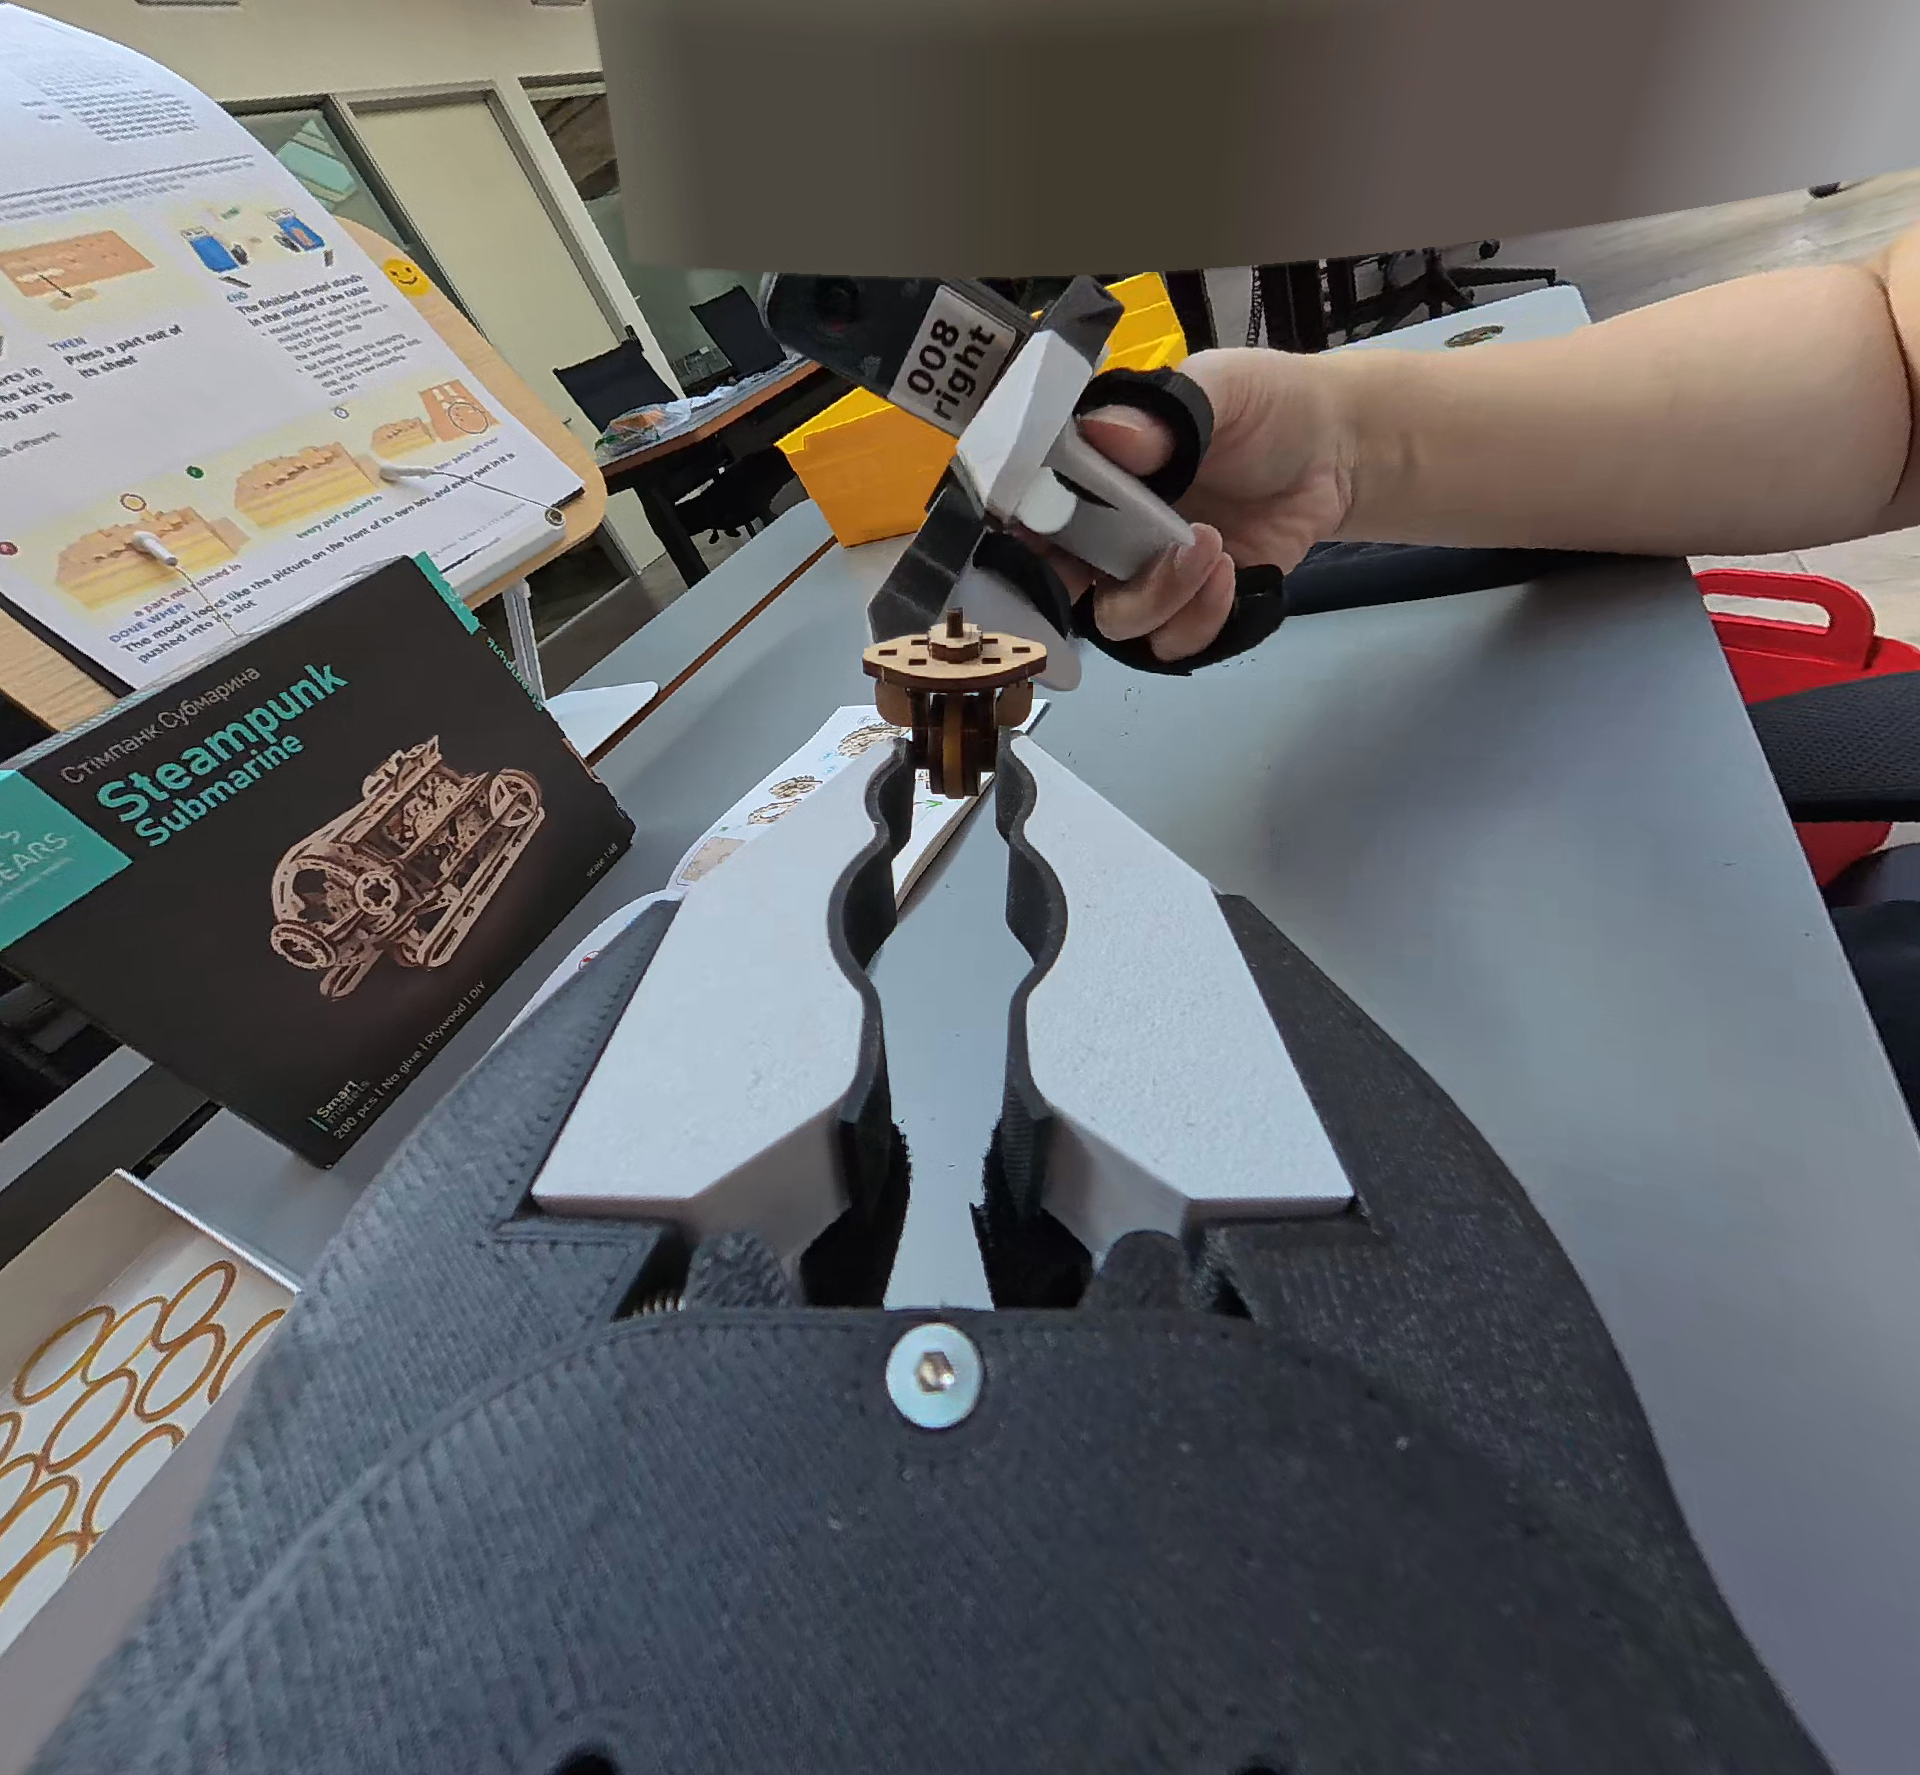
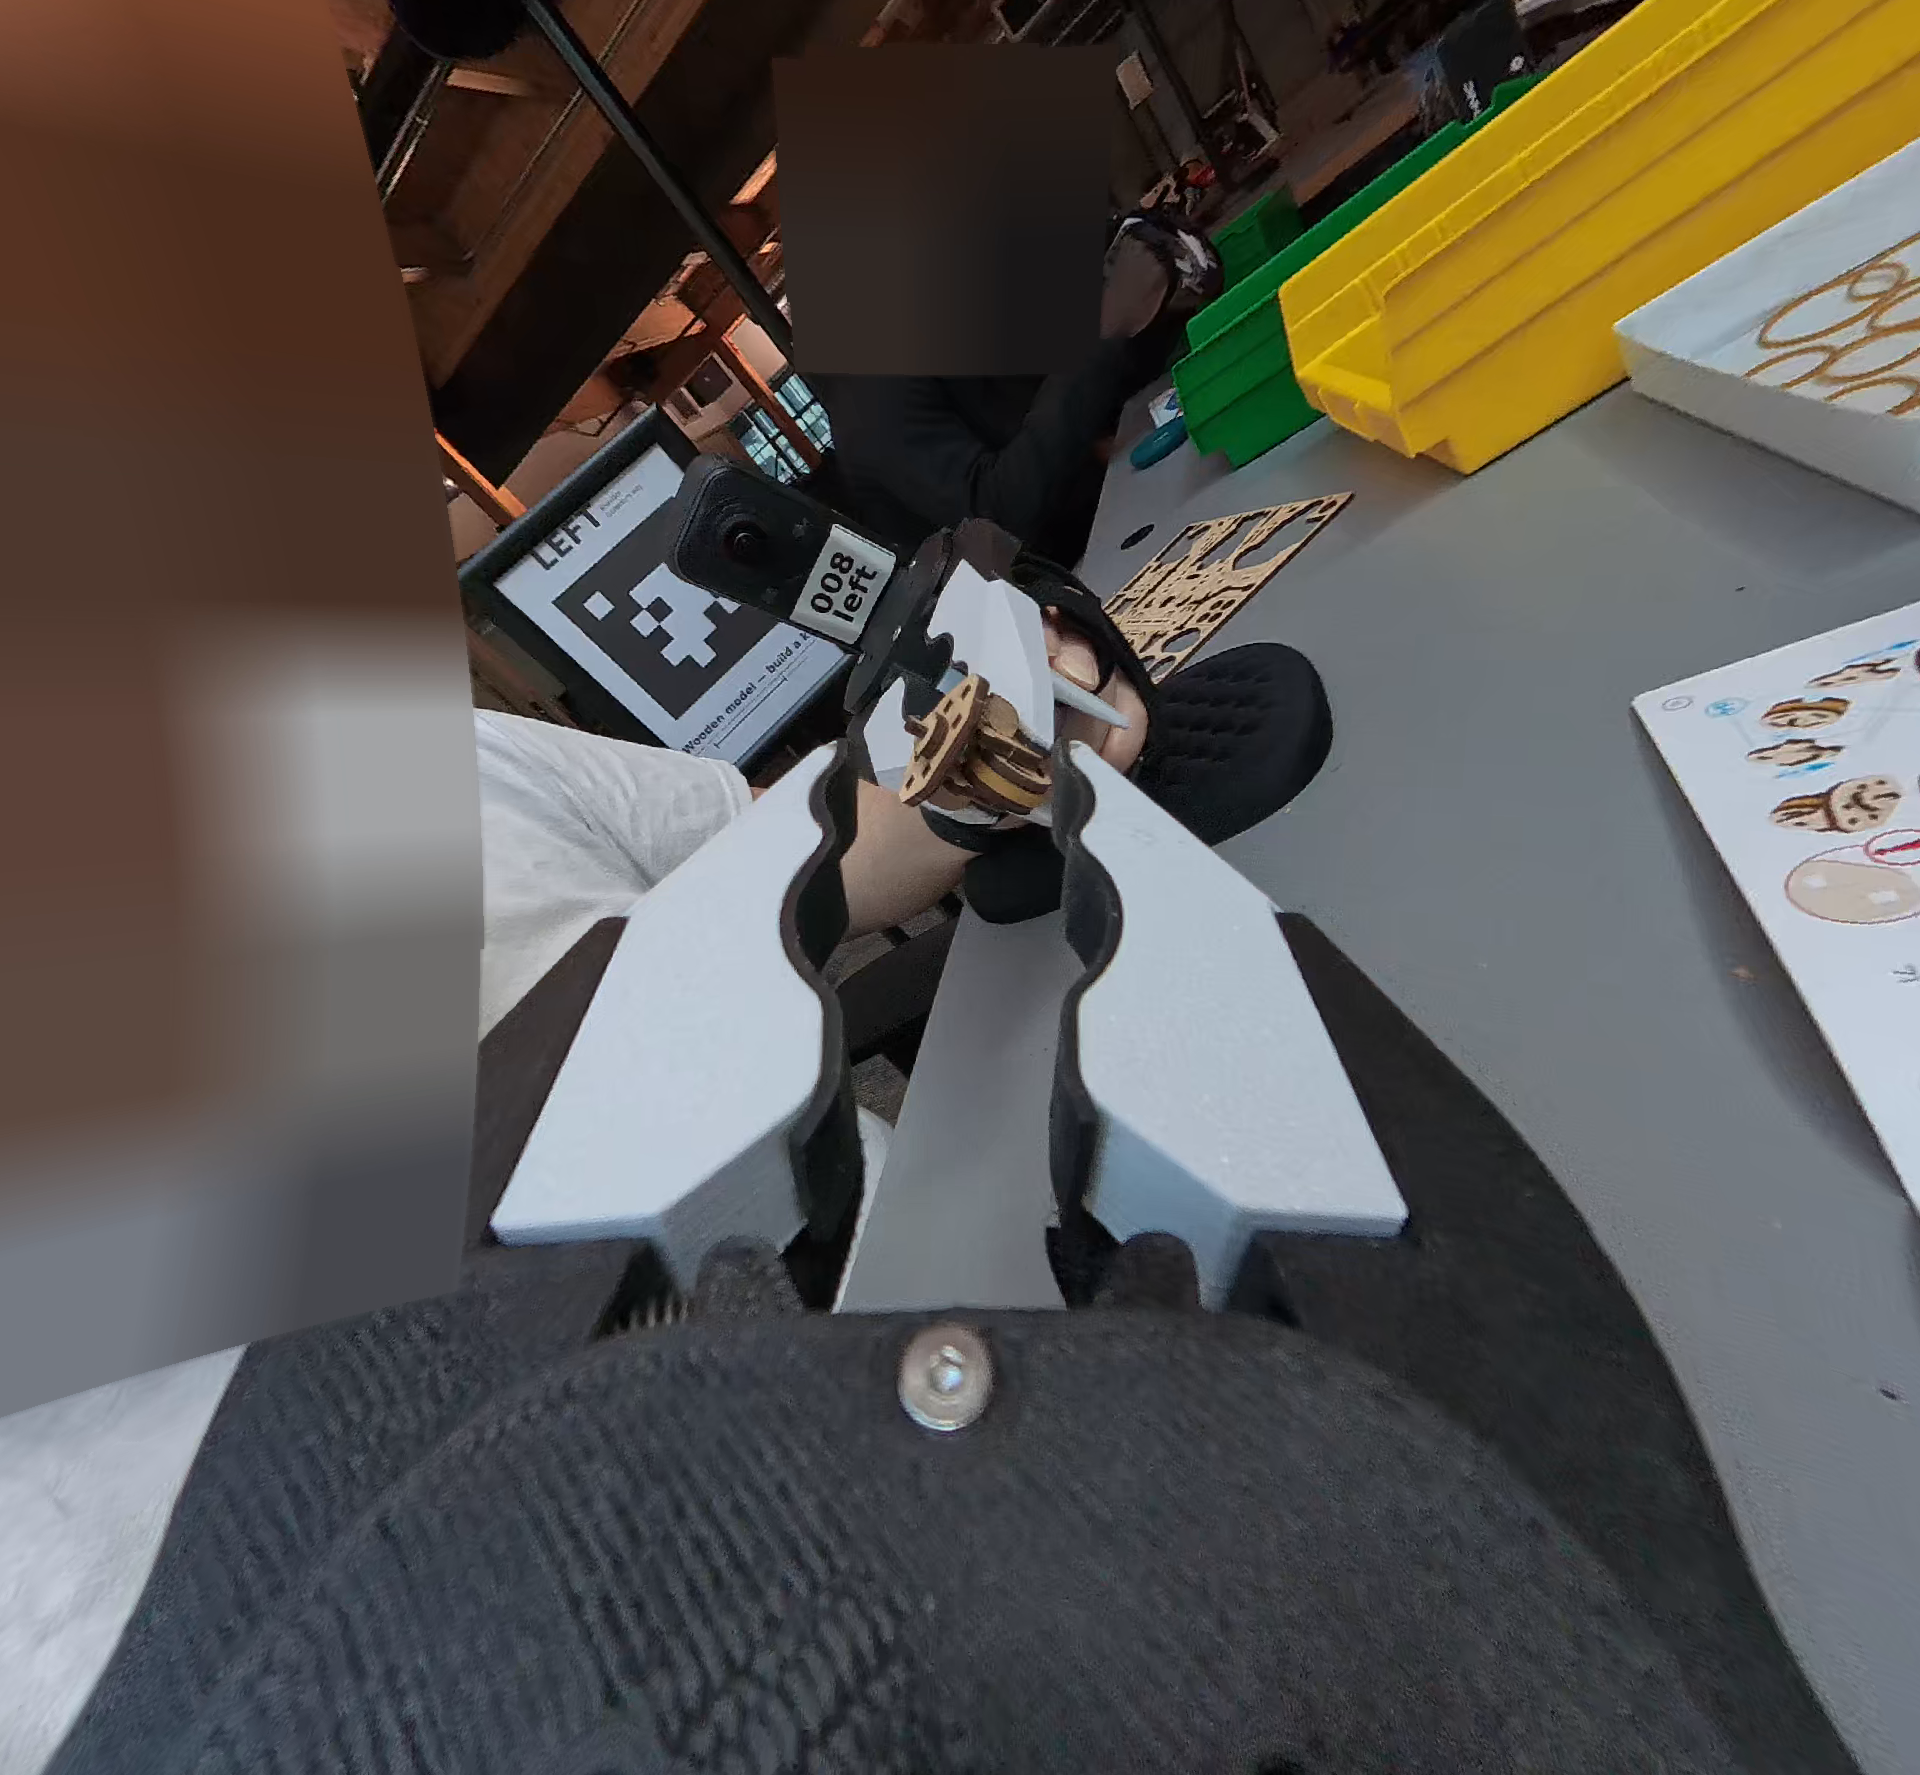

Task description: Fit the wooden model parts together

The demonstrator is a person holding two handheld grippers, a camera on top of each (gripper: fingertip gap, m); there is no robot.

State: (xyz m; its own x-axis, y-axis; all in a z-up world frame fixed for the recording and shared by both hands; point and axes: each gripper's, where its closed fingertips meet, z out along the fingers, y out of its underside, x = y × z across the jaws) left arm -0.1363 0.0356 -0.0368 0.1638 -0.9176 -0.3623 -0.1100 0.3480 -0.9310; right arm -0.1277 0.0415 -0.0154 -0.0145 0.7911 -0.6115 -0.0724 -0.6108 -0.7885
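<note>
Subassembly (image 1: 951, 702) of small wooden parts pinched at its lower end between tips of left gripper (image 1: 954, 769), held up off grey worktop (image 1: 1403, 842). Oval plate with square holes on top, short peg standing up through its centre, stacked discs below.

Right gripper (image 1: 961, 619) beyond it, angled down from above, tips just at the peg and plate. From right wrist view, right gripper (image 2: 951, 769) spread, fingers (image 2: 1143, 998) standing apart either side of the wooden piece; whether anything small sits in its tips, cannot tell. Right hand (image 1: 1205, 499) behind, wrapped round the handle.

Likely step: seating or pressing something on the centre peg. To do well:
- keep left pinch firm and low, clear of the plate
- line right tips square over the peg before pushing
- press straight along the peg, not sideways; thin plywood likely to snap
- brace against worktop if the fit is tight

Farther off: instruction sheet (image 1: 790, 790) flat under the work, kit box (image 1: 312, 852) to the left, tray (image 1: 114, 1393) of cut rings, yellow bin (image 1: 862, 468) at far edge.
</note>
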